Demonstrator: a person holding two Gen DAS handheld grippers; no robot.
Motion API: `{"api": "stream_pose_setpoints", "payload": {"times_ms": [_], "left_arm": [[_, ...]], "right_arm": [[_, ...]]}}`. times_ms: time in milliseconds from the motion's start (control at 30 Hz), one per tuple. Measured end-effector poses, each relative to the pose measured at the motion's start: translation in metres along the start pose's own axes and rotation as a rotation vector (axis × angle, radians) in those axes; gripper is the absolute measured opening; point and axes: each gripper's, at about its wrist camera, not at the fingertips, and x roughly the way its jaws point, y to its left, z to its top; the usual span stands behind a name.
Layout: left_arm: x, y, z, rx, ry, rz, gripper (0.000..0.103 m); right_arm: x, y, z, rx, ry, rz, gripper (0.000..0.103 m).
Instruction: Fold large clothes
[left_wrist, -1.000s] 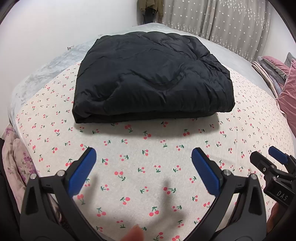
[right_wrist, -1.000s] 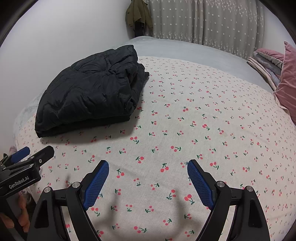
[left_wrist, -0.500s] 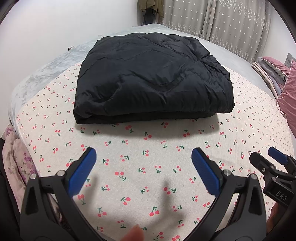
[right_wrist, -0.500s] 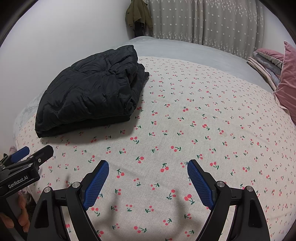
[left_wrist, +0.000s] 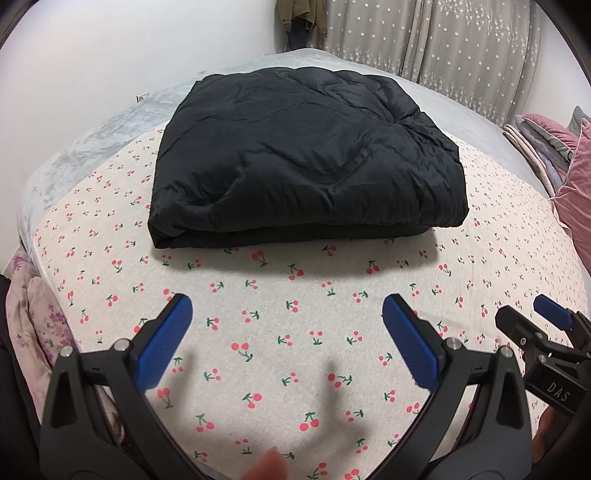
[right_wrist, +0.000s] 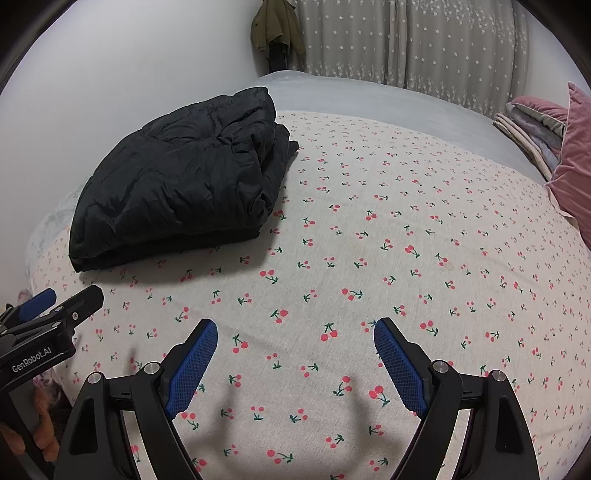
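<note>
Nearest, the left gripper (left_wrist: 286, 332) hangs over the cherry-print sheet (left_wrist: 295, 354) with its blue pads spread wide and nothing between them. The right gripper (right_wrist: 295, 354) hangs beside it, tilted down the same way — its jaws also stand wide apart over bare sheet, empty. Each shows at the edge of the other's view, with fingers (right_wrist: 40, 439) of the person's hand under the left one. Farther up the bed lies the black puffy coat (left_wrist: 306, 162), folded into a thick rectangle, well apart from both grippers. Beyond it, pink pillows (left_wrist: 576, 177) sit at the right edge — and grey star-print curtains (left_wrist: 461, 48) hang behind.
</note>
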Motion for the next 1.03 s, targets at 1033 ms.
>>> {"api": "stream_pose_setpoints", "payload": {"times_ms": [1033], "left_arm": [[-0.0084,-0.0029,0.0007,0.008,-0.047,0.014,0.102]], "right_arm": [[-0.0027,0.0010,-0.0010,-0.013,-0.016,0.004,0.088]]}}
